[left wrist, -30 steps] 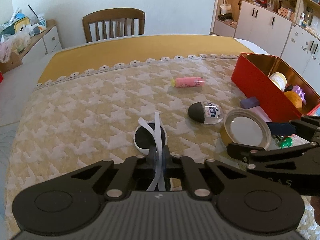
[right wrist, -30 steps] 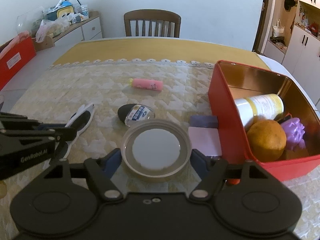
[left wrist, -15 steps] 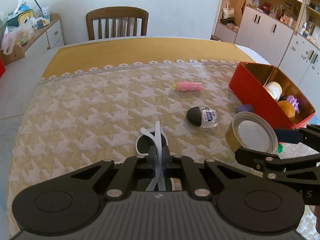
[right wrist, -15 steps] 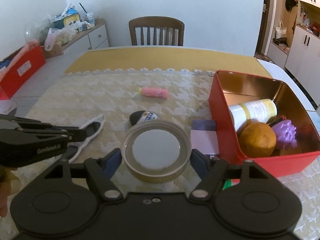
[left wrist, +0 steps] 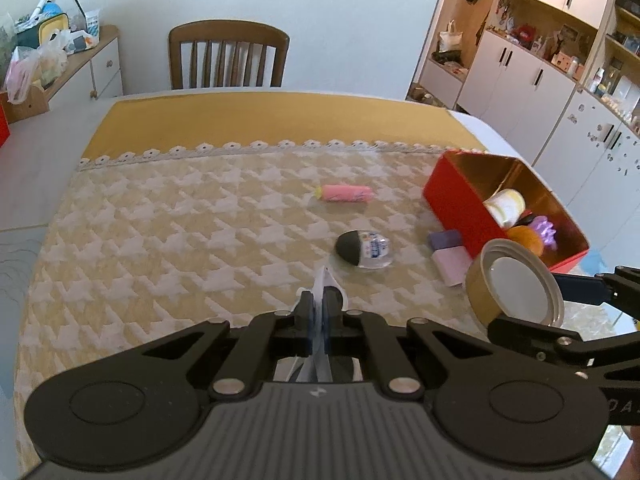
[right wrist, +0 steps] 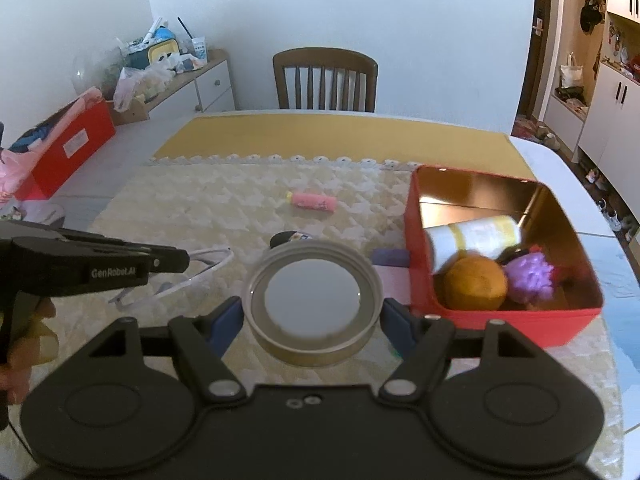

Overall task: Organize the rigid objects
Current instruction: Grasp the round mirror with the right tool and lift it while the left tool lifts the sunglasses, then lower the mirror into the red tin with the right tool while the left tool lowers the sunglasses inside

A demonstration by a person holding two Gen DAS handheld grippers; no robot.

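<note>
My left gripper (left wrist: 318,312) is shut on thin white-framed glasses (left wrist: 326,280), held off the patterned tablecloth; the right wrist view shows the same gripper (right wrist: 176,260) and the glasses (right wrist: 200,274) hanging from its tip. My right gripper (right wrist: 312,318) grips a round gold lid (right wrist: 312,292) by its rim, also in the air. In the left wrist view the lid (left wrist: 516,284) hangs just in front of the red tin box (left wrist: 452,208). The box (right wrist: 500,316) holds a white-and-yellow bottle (right wrist: 472,236), an orange (right wrist: 474,284) and a purple toy (right wrist: 528,274).
On the cloth lie a pink tube (left wrist: 346,193), a black-and-clear egg-shaped case (left wrist: 362,249), and a purple block (left wrist: 446,239) with a pink block (left wrist: 452,264) beside the box. A wooden chair (left wrist: 228,56) stands at the far edge. Cabinets line the right wall.
Both grippers have risen with what they hold: the glasses have come off the cloth and the lid is higher. The table looks farther away in both views.
</note>
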